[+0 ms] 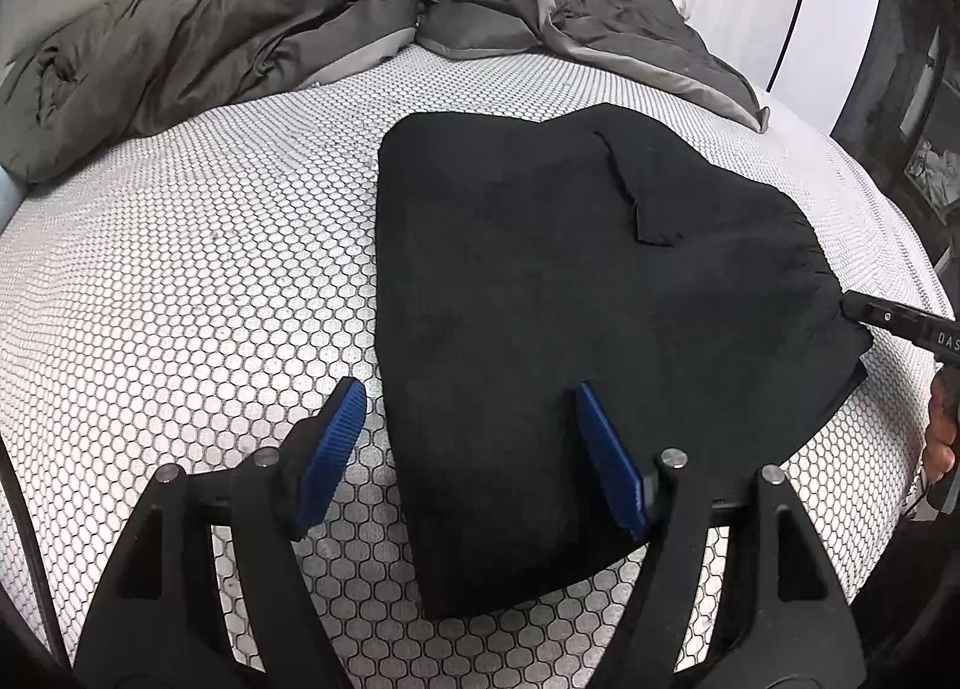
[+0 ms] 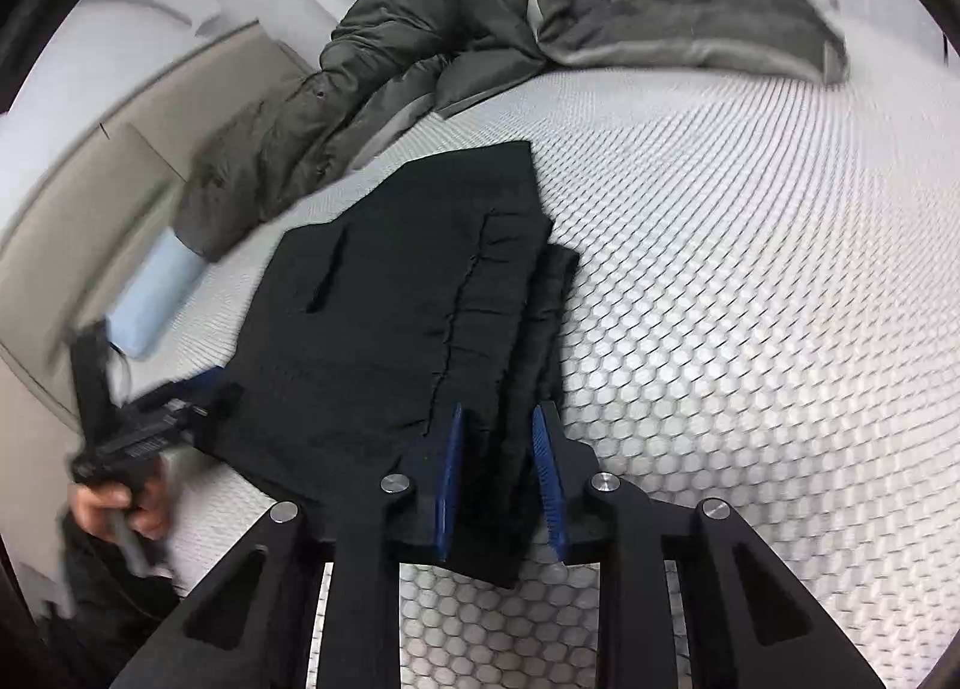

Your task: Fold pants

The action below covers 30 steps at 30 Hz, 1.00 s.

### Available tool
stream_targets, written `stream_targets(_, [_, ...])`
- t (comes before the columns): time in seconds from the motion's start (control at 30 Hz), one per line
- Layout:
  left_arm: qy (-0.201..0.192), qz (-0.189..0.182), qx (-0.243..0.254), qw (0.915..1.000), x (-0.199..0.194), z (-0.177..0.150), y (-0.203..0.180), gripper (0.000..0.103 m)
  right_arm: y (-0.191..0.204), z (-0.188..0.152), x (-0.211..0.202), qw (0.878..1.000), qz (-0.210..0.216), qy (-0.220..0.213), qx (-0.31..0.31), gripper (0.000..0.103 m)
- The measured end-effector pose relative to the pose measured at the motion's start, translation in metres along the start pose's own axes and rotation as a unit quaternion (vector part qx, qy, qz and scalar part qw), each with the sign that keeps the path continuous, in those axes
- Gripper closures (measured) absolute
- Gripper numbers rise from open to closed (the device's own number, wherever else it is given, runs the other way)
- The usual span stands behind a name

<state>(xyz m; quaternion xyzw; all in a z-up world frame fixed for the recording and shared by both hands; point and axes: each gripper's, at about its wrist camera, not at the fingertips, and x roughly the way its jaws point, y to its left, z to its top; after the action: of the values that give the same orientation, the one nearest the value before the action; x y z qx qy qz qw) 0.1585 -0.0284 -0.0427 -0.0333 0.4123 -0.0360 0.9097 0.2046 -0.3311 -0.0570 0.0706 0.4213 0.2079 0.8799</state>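
In the left wrist view, one pair of black pants (image 1: pixel 570 281) is seen lying folded on a mattress (image 1: pixel 180 269) covered in a white honeycomb pattern. One pocket slit is visible on the upper layer. The left gripper (image 1: pixel 468 395) is held over the near left edge of the pants with its two blue pads wide apart; the left pad is above the bare mattress and the right pad above the cloth, and nothing is gripped between them. At the right edge, the tip of the right gripper (image 1: pixel 852 308) is seen at the gathered side of the pants. One rumpled olive-grey duvet (image 1: pixel 240 29) is heaped along the far side of the mattress, well apart from the pants.

In the right wrist view, the pants (image 2: pixel 390 317) are shown again in the middle of the mattress (image 2: pixel 750 299), with one pocket slit and one long seam visible. The right gripper (image 2: pixel 498 419) is set at the near edge, and a bunched fold of the stacked layers is clamped between its two narrowly spaced blue pads. The left gripper (image 2: pixel 186 410) is seen blurred at the left side of the pants, held by one hand (image 2: pixel 120 509). The duvet (image 2: pixel 420 29) lies beyond. One pale blue object (image 2: pixel 156 293) rests by the beige bed edge.
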Motion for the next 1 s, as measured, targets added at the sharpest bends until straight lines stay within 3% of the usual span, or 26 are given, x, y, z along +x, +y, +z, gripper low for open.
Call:
stream_targets(0.07, [-0.008, 0.014, 0.004, 0.9999, -0.004, -0.001, -0.002, 0.033, -0.002, -0.004, -0.002, 1.0, -0.013, 0.002, -0.003, 0.074])
stream_targets(0.13, [-0.022, 0.022, 0.007, 0.9995, -0.013, -0.004, -0.005, 0.029, 0.003, -0.006, -0.005, 1.0, -0.024, -0.002, -0.009, 0.061])
stream_targets(0.27, [-0.063, 0.014, -0.002, 0.9979, -0.04, -0.013, -0.014, 0.021, 0.014, -0.011, -0.021, 0.998, -0.039, -0.037, -0.026, 0.024])
stream_targets(0.53, [-0.138, -0.008, -0.001, 0.9903, -0.088, -0.044, -0.028, 0.001, 0.037, -0.037, -0.062, 0.991, -0.033, -0.115, -0.066, 0.002])
stream_targets(0.73, [-0.185, -0.002, -0.001, 0.9827, -0.112, -0.061, -0.038, 0.001, 0.049, -0.068, -0.087, 0.982, -0.01, -0.166, -0.086, 0.0])
stream_targets(0.9, [-0.195, -0.014, 0.003, 0.9806, -0.117, -0.068, -0.048, 0.001, 0.056, -0.069, -0.094, 0.974, -0.013, -0.207, -0.09, 0.0])
stream_targets(1.0, [-0.207, -0.007, 0.025, 0.9779, -0.116, -0.07, -0.057, 0.001, 0.055, -0.066, -0.09, 0.975, -0.019, -0.205, -0.086, 0.0])
